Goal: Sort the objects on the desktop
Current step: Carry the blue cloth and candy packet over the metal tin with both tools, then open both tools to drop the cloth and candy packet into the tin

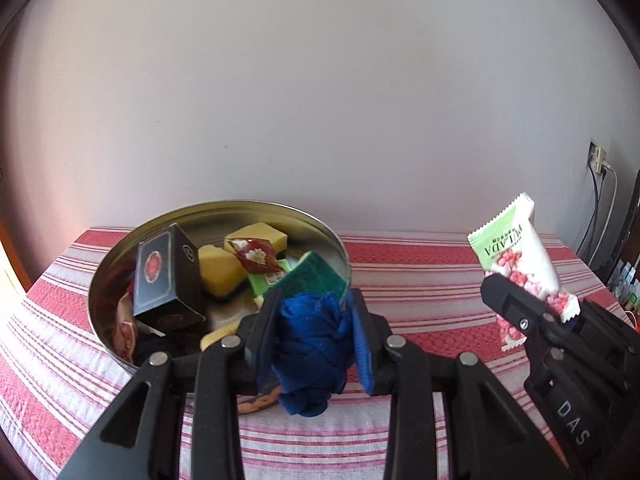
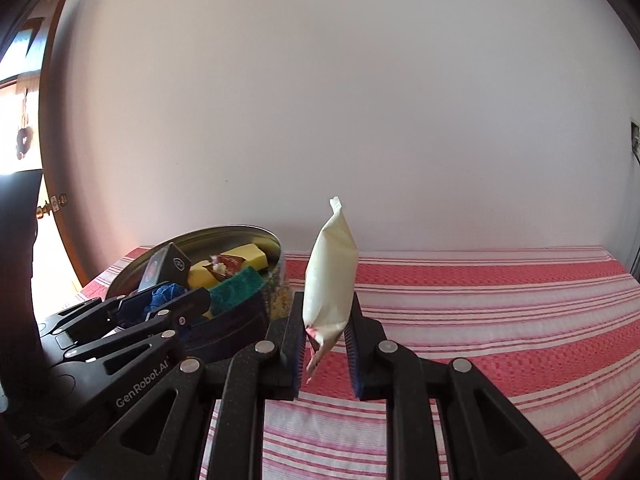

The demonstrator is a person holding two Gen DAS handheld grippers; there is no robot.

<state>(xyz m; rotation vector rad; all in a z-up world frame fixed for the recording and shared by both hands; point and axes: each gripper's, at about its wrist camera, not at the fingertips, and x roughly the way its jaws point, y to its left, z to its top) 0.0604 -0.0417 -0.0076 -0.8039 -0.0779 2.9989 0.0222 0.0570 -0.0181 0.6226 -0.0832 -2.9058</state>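
The striped surface [image 2: 480, 300] is nearly bare because the round tin [image 1: 120, 248] already collects most items. Beside it, the left tongs [image 1: 314, 344] clench a blue cloth [image 1: 310, 340]; the right tongs [image 2: 326, 344] grip a snack packet [image 2: 330, 276], seemingly both bound for the tin.

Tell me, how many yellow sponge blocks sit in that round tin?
2 clearly: one yellow block at the round tin's far side, another beside the black box. Yellow edges near the front may be more, partly hidden.
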